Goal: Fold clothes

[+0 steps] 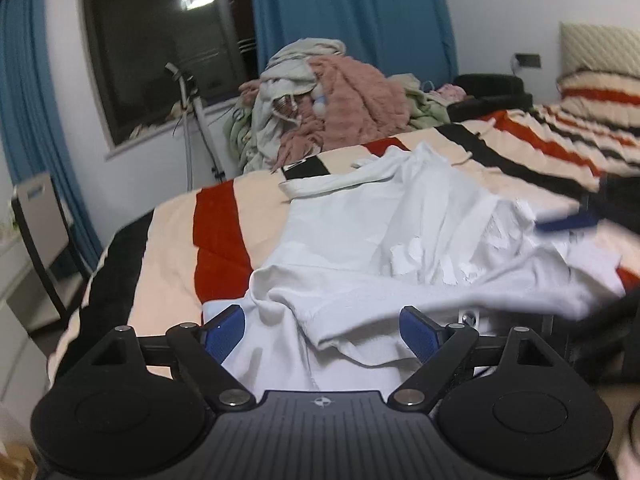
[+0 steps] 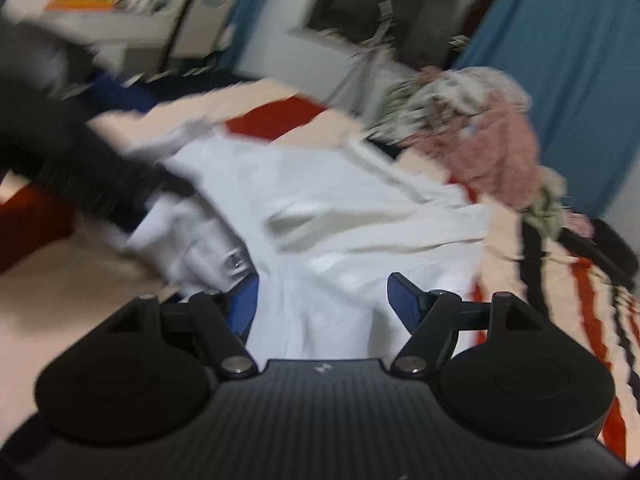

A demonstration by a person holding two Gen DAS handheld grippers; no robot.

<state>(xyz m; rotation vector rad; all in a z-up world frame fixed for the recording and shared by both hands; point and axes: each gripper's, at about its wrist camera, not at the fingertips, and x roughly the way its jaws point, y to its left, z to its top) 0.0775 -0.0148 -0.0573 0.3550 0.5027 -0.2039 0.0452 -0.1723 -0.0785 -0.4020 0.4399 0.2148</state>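
A white garment (image 1: 360, 240) lies rumpled on a bed with a cream, red and black striped blanket (image 1: 172, 232). My left gripper (image 1: 322, 334) is open over the garment's near edge, its blue pads (image 1: 224, 334) spread wide with a fold of cloth between them. My right gripper (image 2: 324, 300) is open too, over the same white garment (image 2: 320, 208), with cloth between its blue pads (image 2: 404, 296). The right wrist view is blurred by motion. The right gripper shows in the left wrist view (image 1: 568, 222) as a dark blurred shape at the right edge.
A pile of pink, white and green laundry (image 1: 320, 108) sits at the bed's far side, by blue curtains (image 1: 352, 12) and a dark window (image 1: 160, 40). A striped pillow (image 1: 600, 92) lies far right. A chair (image 1: 40, 216) and a desk stand left of the bed.
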